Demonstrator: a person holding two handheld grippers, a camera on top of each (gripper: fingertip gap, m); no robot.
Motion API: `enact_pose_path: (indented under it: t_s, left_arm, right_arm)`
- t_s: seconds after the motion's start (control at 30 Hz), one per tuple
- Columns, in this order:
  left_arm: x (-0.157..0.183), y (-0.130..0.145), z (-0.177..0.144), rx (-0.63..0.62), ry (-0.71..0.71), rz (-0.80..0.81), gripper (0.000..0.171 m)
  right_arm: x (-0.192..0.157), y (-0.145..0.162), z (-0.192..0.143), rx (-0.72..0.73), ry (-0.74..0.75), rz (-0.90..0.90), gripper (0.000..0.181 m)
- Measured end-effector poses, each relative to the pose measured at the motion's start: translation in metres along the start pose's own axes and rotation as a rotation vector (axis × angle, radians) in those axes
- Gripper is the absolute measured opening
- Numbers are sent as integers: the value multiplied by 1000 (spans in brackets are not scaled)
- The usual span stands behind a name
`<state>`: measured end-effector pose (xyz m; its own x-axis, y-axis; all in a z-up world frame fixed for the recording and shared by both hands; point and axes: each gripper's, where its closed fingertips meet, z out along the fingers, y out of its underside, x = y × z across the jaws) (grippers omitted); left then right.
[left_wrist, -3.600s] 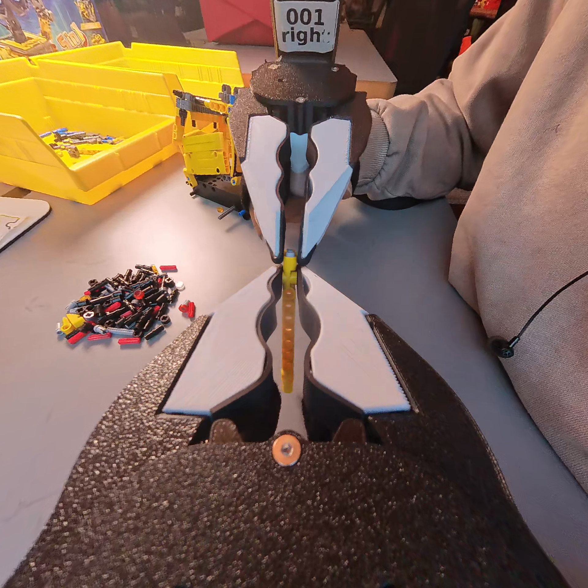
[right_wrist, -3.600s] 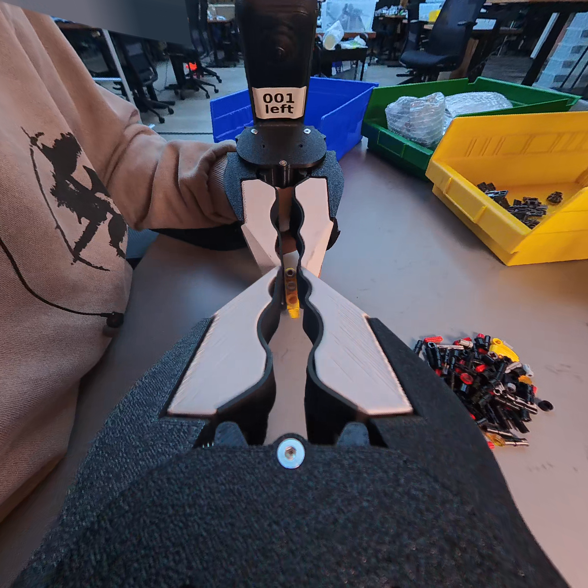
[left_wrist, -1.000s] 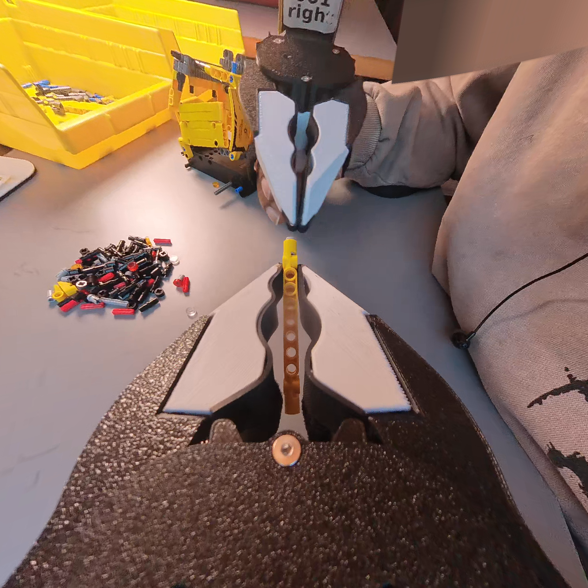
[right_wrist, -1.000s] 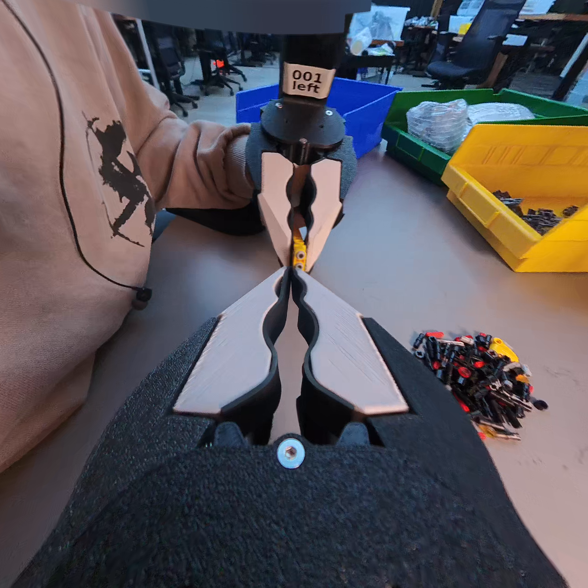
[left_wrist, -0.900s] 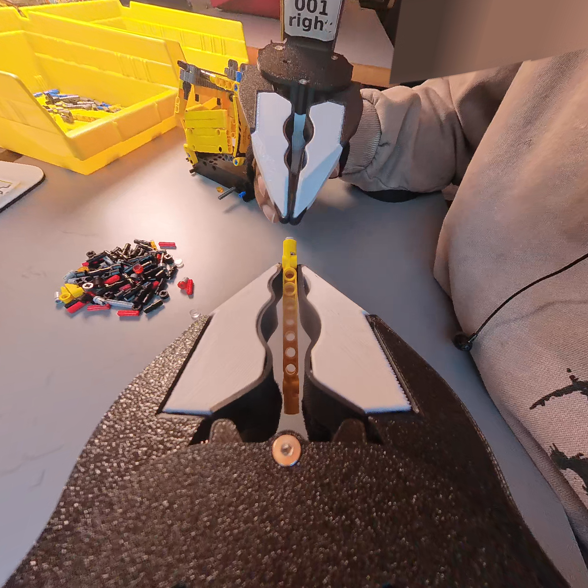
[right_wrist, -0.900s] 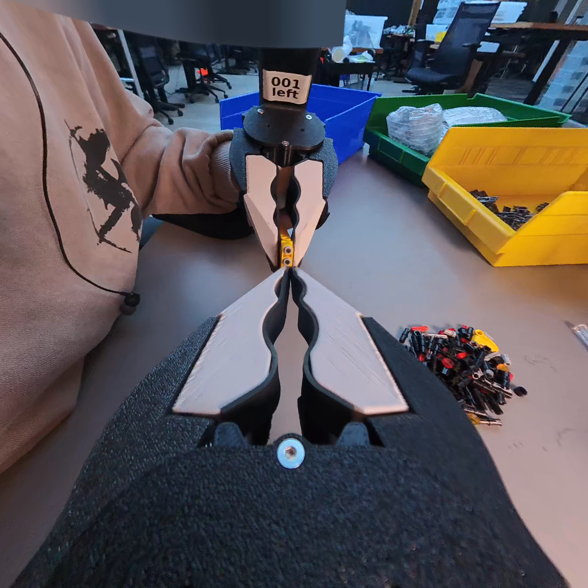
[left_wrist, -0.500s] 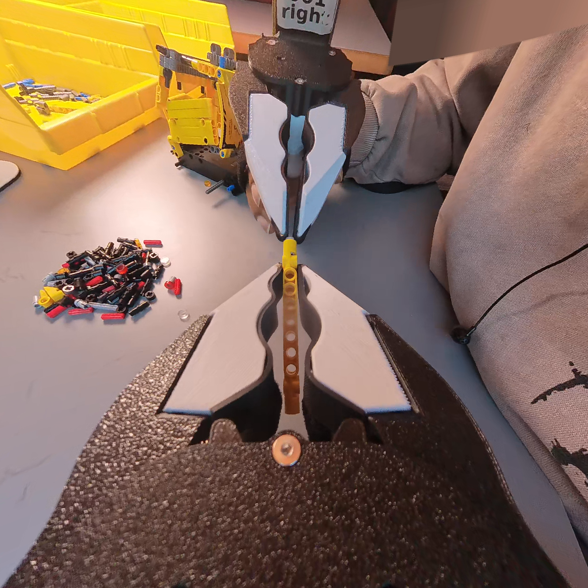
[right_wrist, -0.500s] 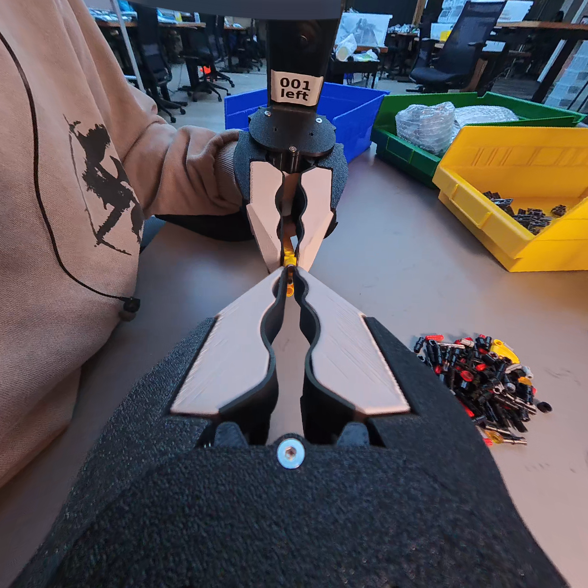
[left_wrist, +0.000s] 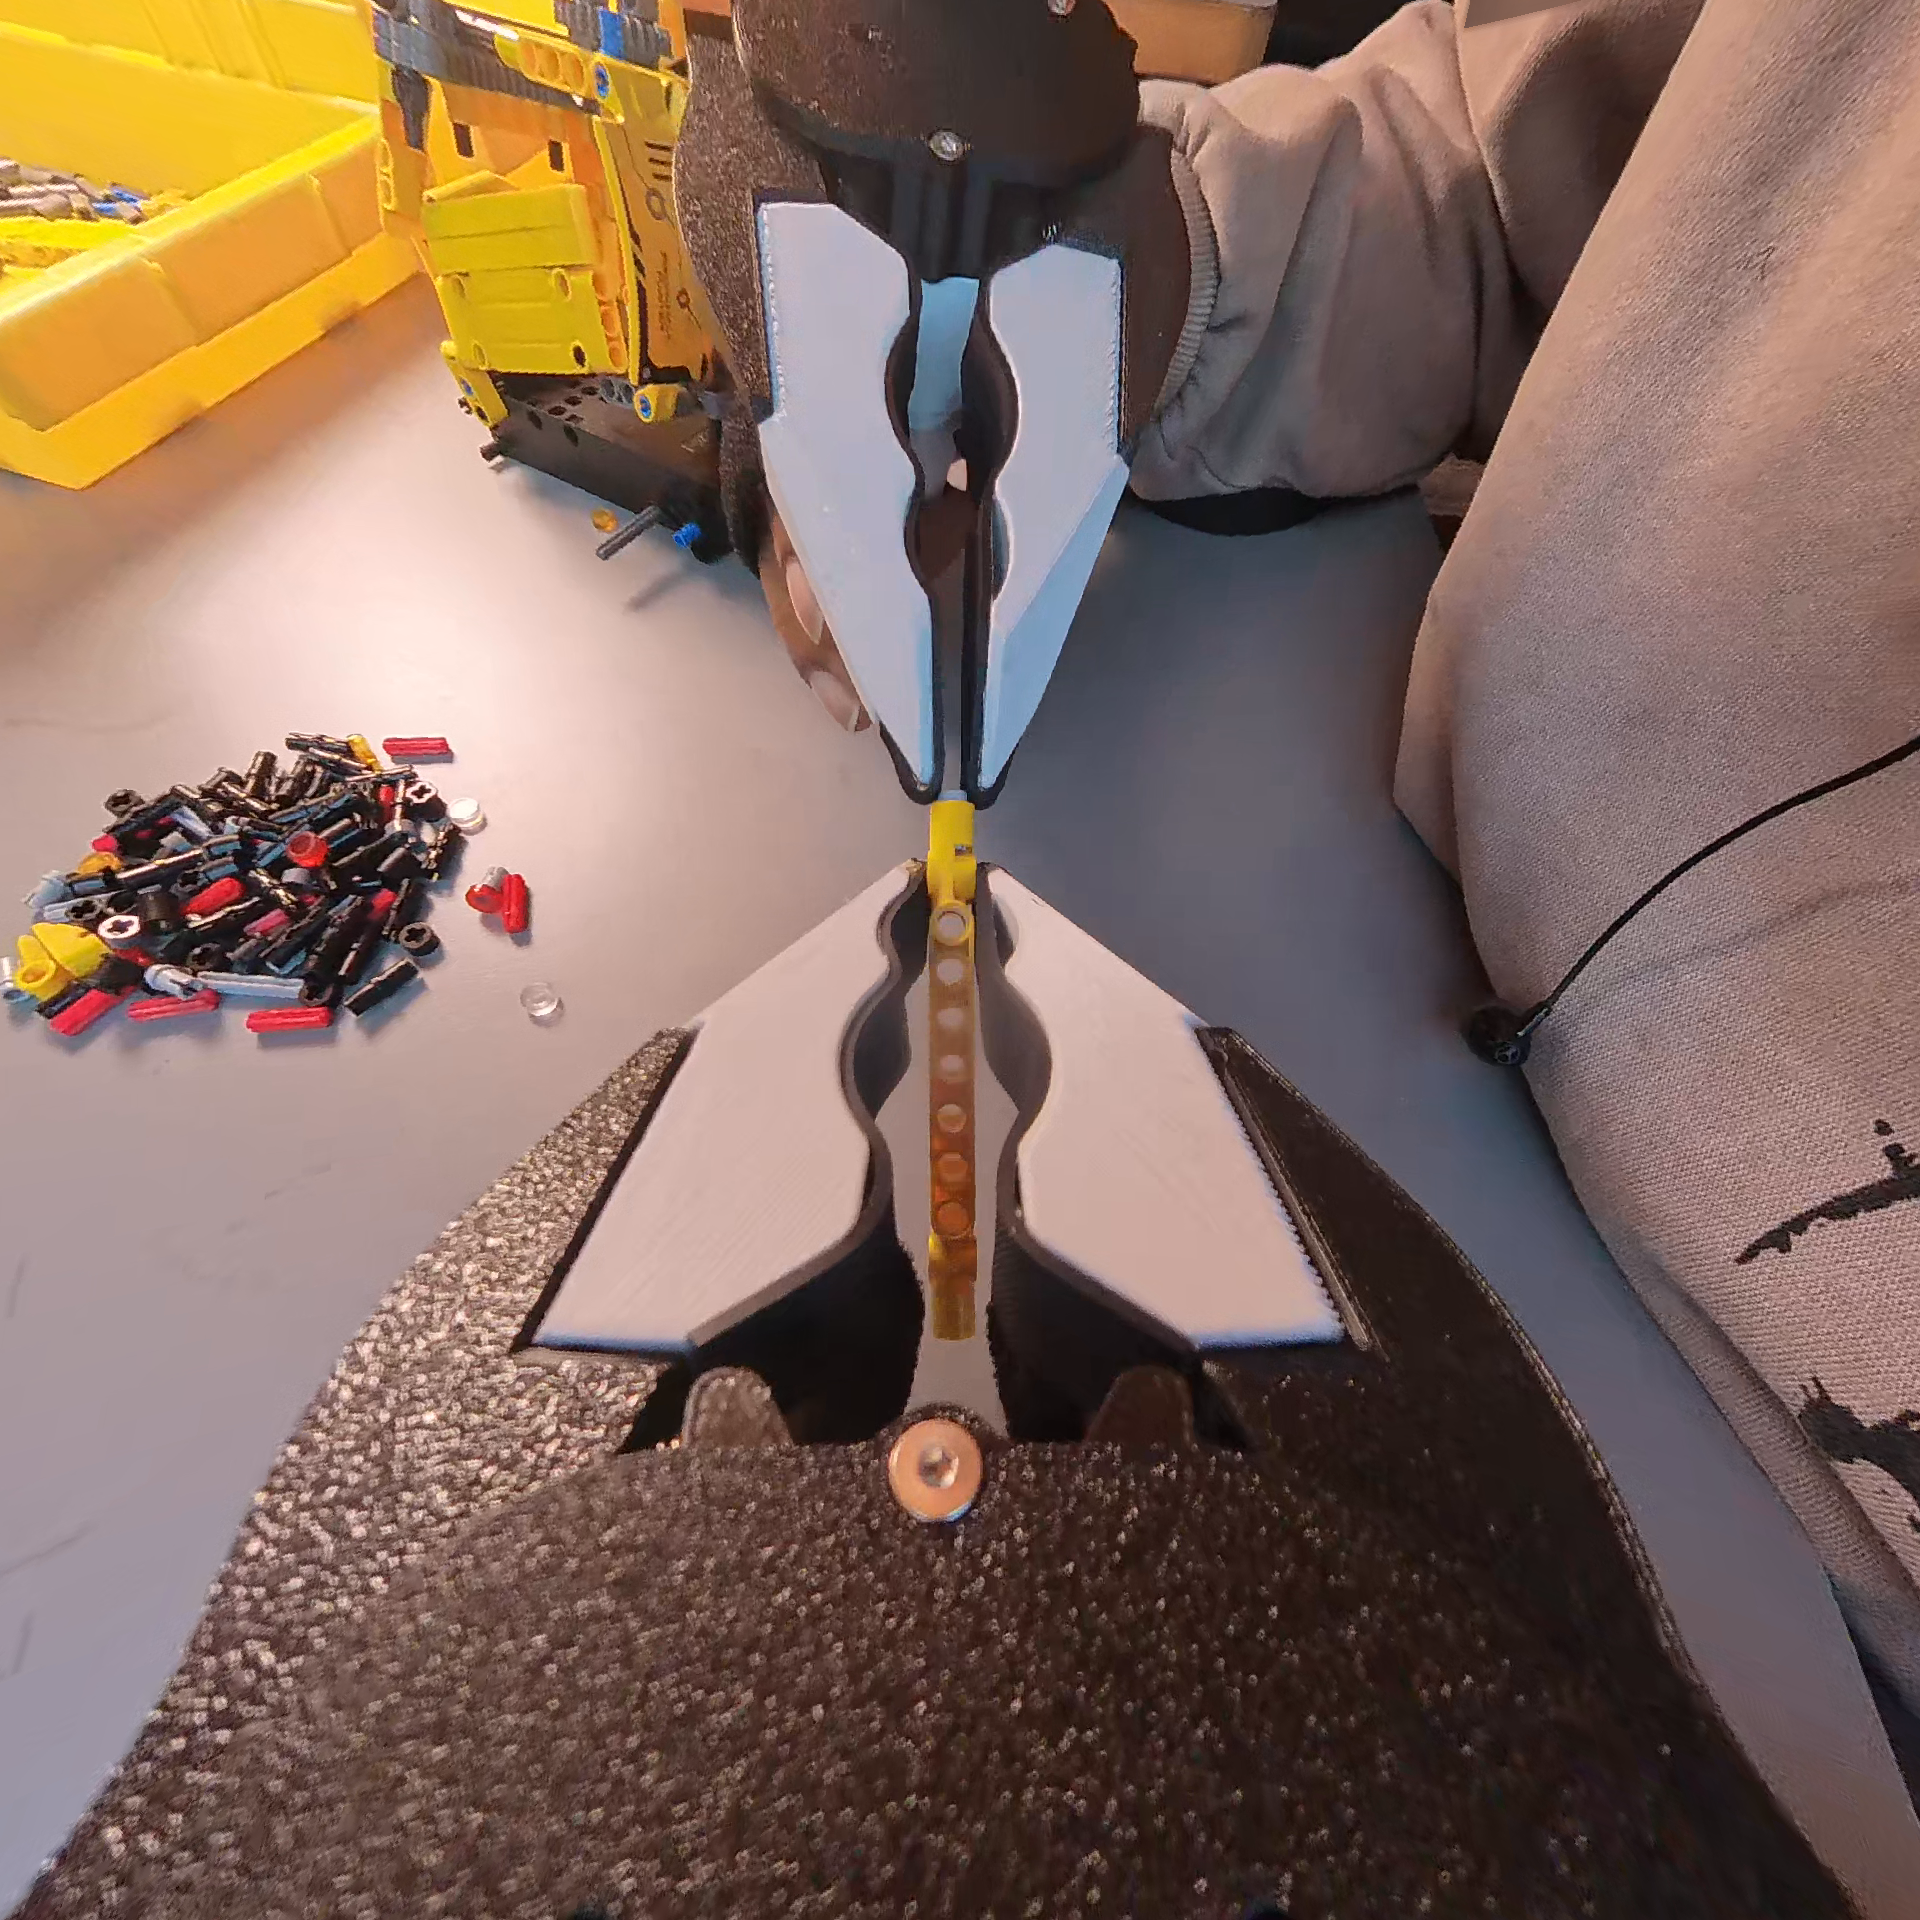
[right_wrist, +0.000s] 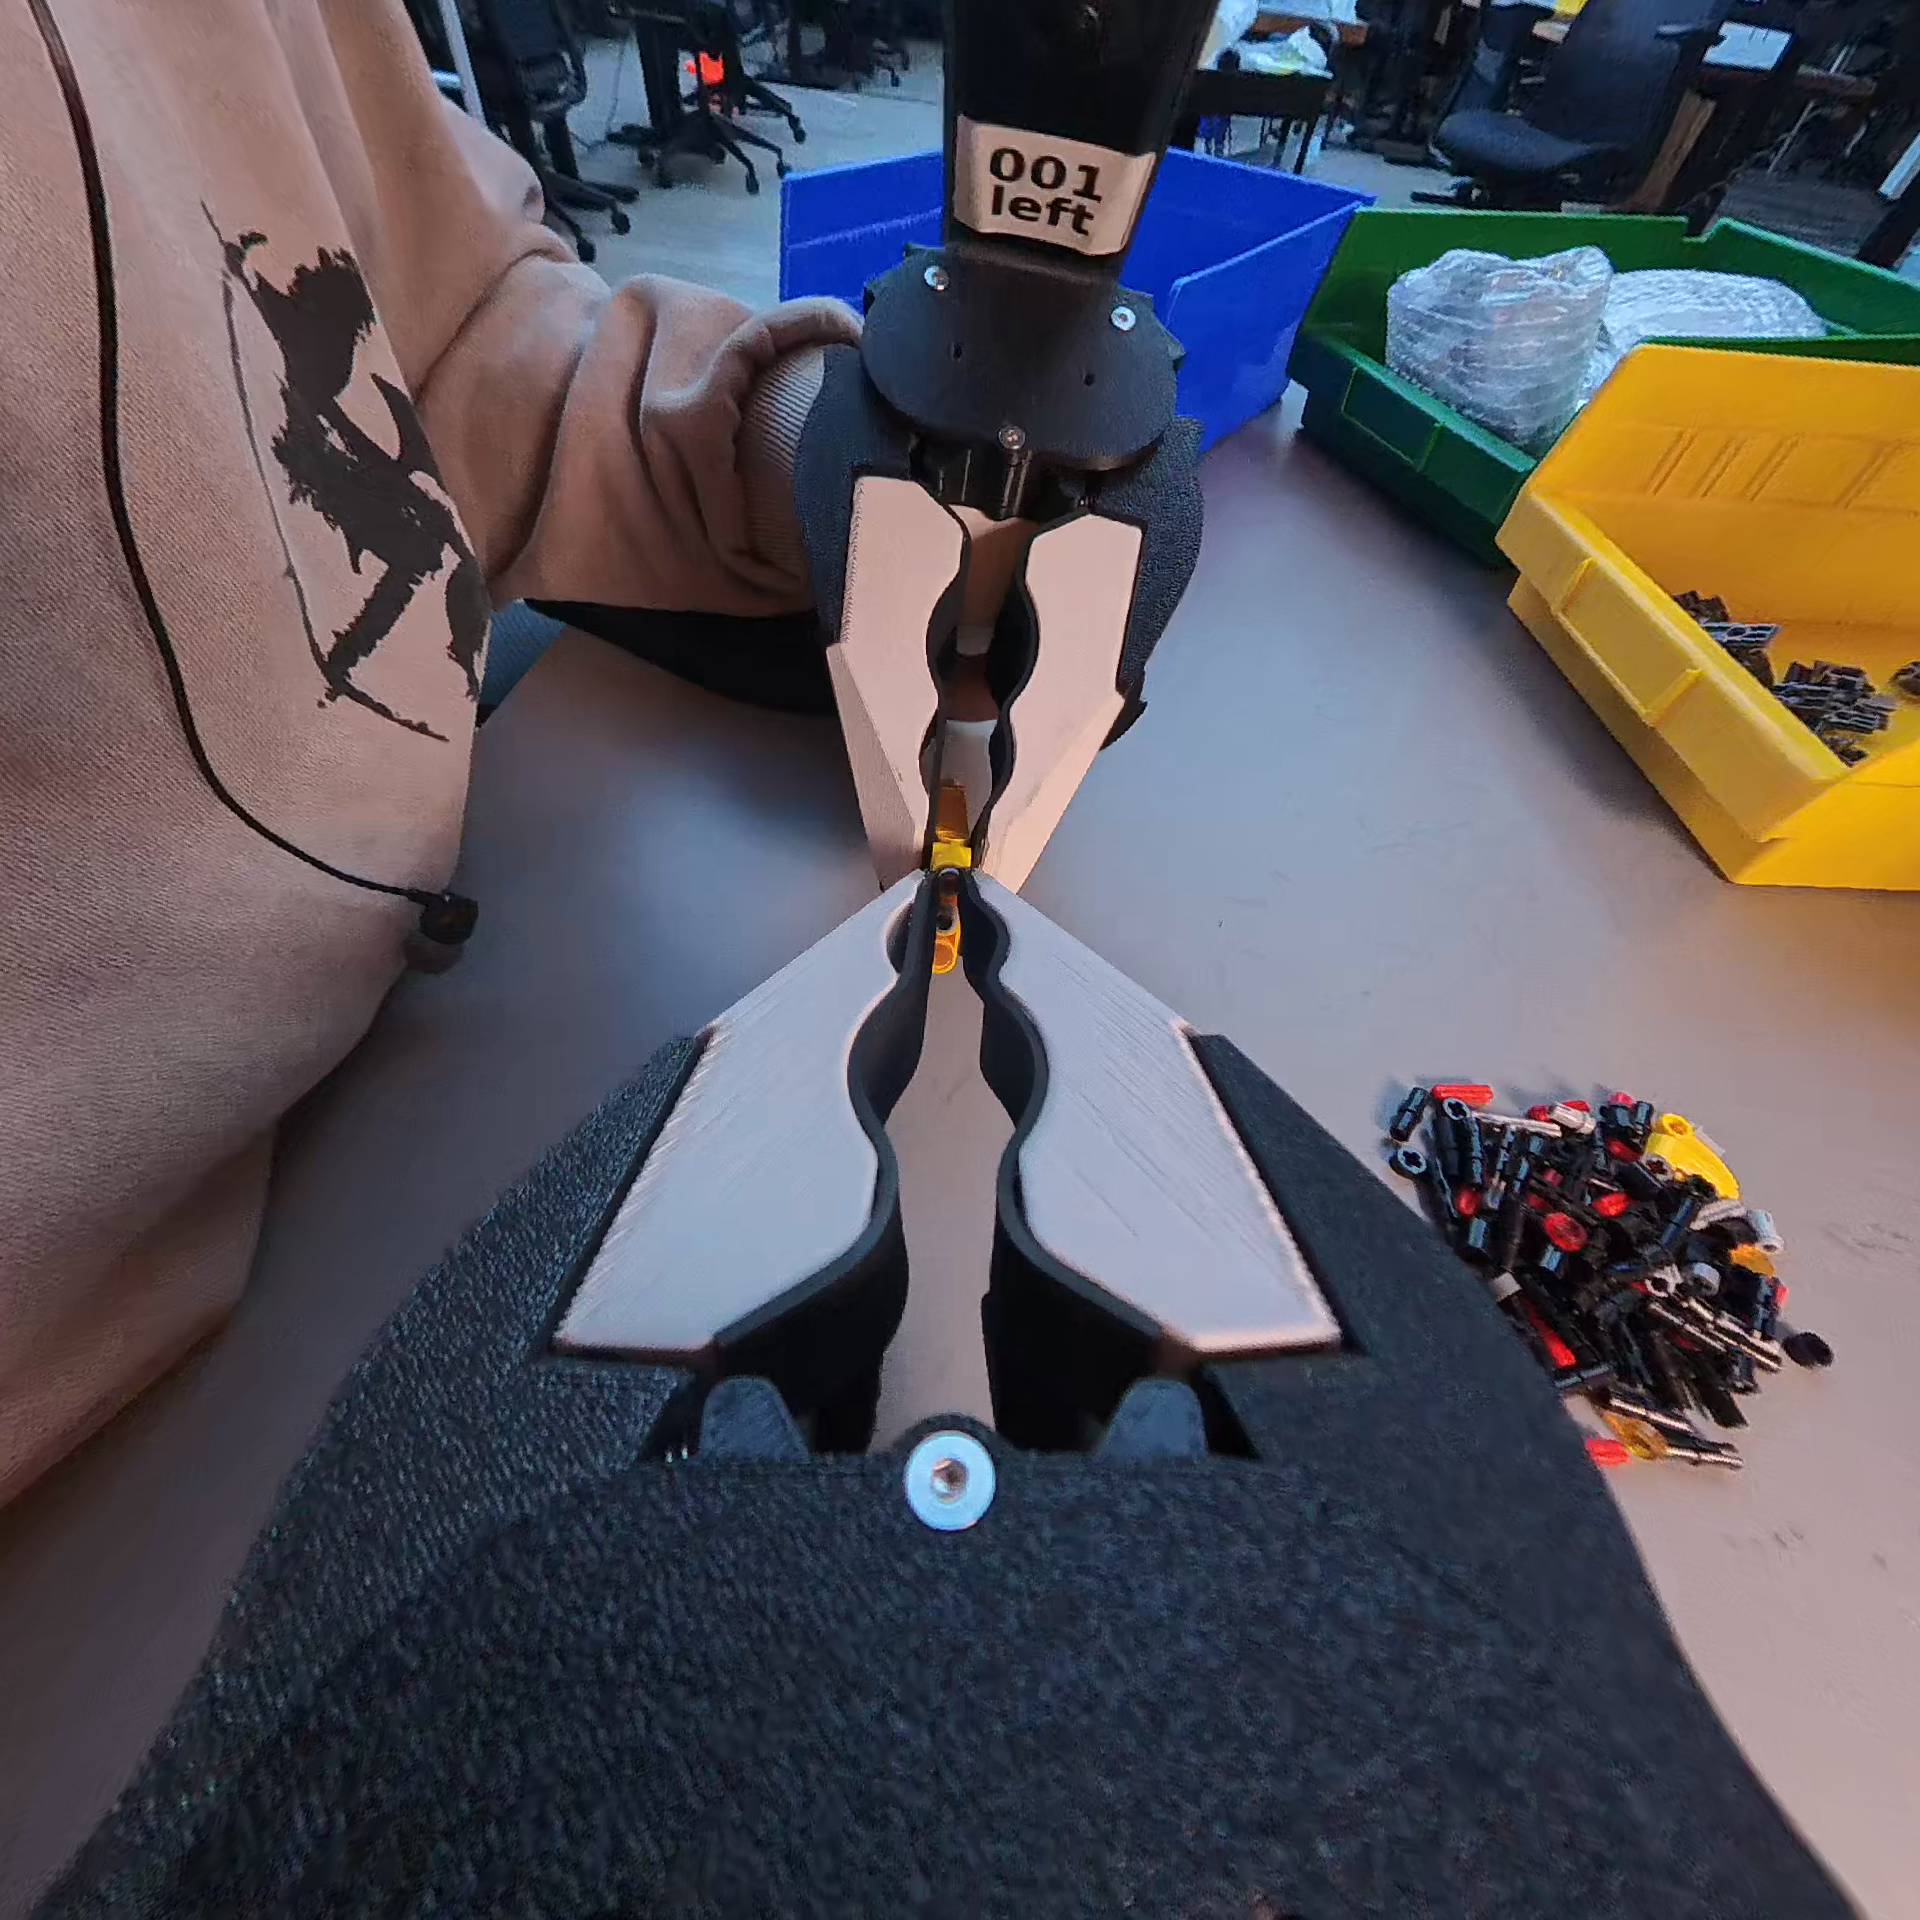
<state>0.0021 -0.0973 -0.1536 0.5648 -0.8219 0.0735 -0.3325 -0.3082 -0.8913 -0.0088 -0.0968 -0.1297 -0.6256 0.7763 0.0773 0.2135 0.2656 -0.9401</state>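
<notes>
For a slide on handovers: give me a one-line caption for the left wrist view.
Left hand-held gripper clamps a yellow perforated beam, its tip meeting the right hand-held gripper, beside a pile of small pins.

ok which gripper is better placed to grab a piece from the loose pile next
Probably the right gripper: it pinches only the yellow beam's tip, while the left gripper carries its length. The pile lies beside it.

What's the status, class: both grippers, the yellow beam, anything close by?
Left gripper shut on yellow beam. Right gripper shut on its tip. Loose pile of small parts lies apart on table.
</notes>
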Motion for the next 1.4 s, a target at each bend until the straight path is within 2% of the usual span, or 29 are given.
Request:
enact_pose_path:
  t_s: [0.13, 0.23, 0.37, 0.47, 0.53, 0.57, 0.7, 0.8, 0.97, 1.1, 1.2, 1.27, 1.33, 1.4]
  left_arm:
    - [3, 0, 2, 1, 18, 2, 6]
    - [-11, -2, -6, 29, -40, -22, 7]
    - [-20, -7, -17, 89, -71, -47, 7]
    - [-18, -17, -17, 149, -56, -42, 7]
    - [-15, -19, -15, 158, -49, -23, 7]
    - [-13, -20, -14, 161, -46, -14, 7]
    - [-7, -20, -10, 140, -40, 12, 7]
    - [1, -27, -13, 179, -7, 24, 7]
    - [-5, -35, -19, 210, -76, 43, 9]
    - [-37, -48, -43, 323, -259, -8, 19]
    - [-58, -53, -62, 403, -354, -101, 26]
    - [-68, -50, -67, 402, -407, -133, 28]
    - [-72, -46, -69, 380, -451, -124, 30]
    - [-75, -44, -68, 359, -482, -111, 31]
  right_arm:
    - [-4, 2, -1, -23, -13, -36, 1]
    - [-11, -15, -8, 73, -75, 16, 0]
    - [16, -18, -22, 92, 62, 13, 0]
    - [20, -10, -21, 56, 83, 24, 1]
    - [15, -8, -13, 47, 73, 33, 17]
    - [12, -7, -8, 39, 64, 44, 19]
    - [7, -7, 1, 16, 65, 33, 14]
    - [2, -16, -2, 44, 35, 52, 7]
    - [5, -30, -13, 15, 91, -7, 7]
    - [27, -65, -56, 39, 257, -56, 6]
    - [61, -97, -119, 48, 523, -126, 6]
    - [87, -112, -169, 46, 708, -121, 6]
    - [119, -107, -219, -23, 891, -124, 6]
    - [163, -79, -267, -173, 1070, -109, 7]
